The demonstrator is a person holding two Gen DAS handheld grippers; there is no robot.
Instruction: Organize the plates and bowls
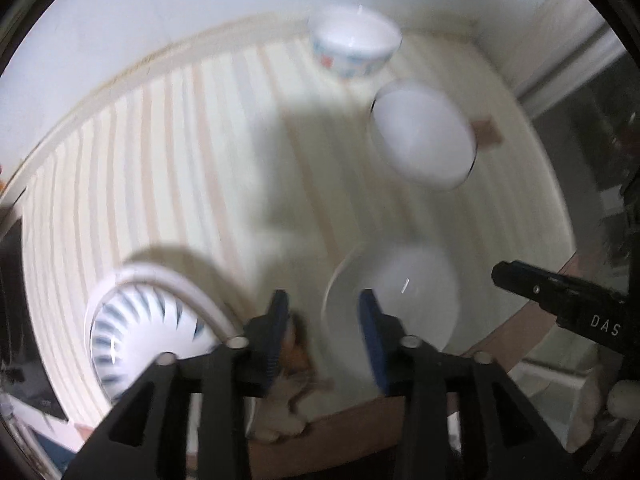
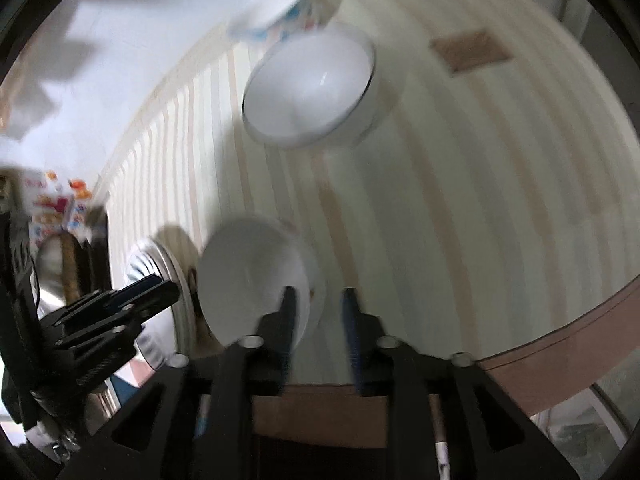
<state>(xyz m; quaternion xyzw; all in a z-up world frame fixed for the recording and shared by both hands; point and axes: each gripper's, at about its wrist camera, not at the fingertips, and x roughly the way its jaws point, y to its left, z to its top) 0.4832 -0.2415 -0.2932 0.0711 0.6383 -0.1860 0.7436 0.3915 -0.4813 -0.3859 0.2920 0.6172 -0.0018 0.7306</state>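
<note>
Everything is motion-blurred. On the striped tablecloth (image 1: 168, 152) stand a patterned bowl (image 1: 354, 46) (image 2: 276, 4) at the far side, a white dark-rimmed bowl (image 1: 422, 136) (image 2: 310, 88) nearer, and a plain white bowl (image 1: 412, 292) (image 2: 252, 276) close in, seemingly on a white plate (image 1: 340, 312). A blue-striped dish (image 1: 148, 320) (image 2: 160, 300) lies to the left. My left gripper (image 1: 323, 298) hangs open above the plate's left rim, holding nothing. My right gripper (image 2: 319, 293) is open beside the white bowl's right edge, also holding nothing. Each gripper shows in the other's view: right gripper (image 1: 560, 296), left gripper (image 2: 120, 308).
The round table's brown edge (image 1: 520, 320) (image 2: 580, 320) runs close below the grippers. A brown patch (image 1: 488, 130) (image 2: 472, 54) lies on the cloth at the far right. A small orange-brown thing (image 1: 298, 346) sits under the left gripper. Colourful packets (image 2: 52, 200) are off the table's left.
</note>
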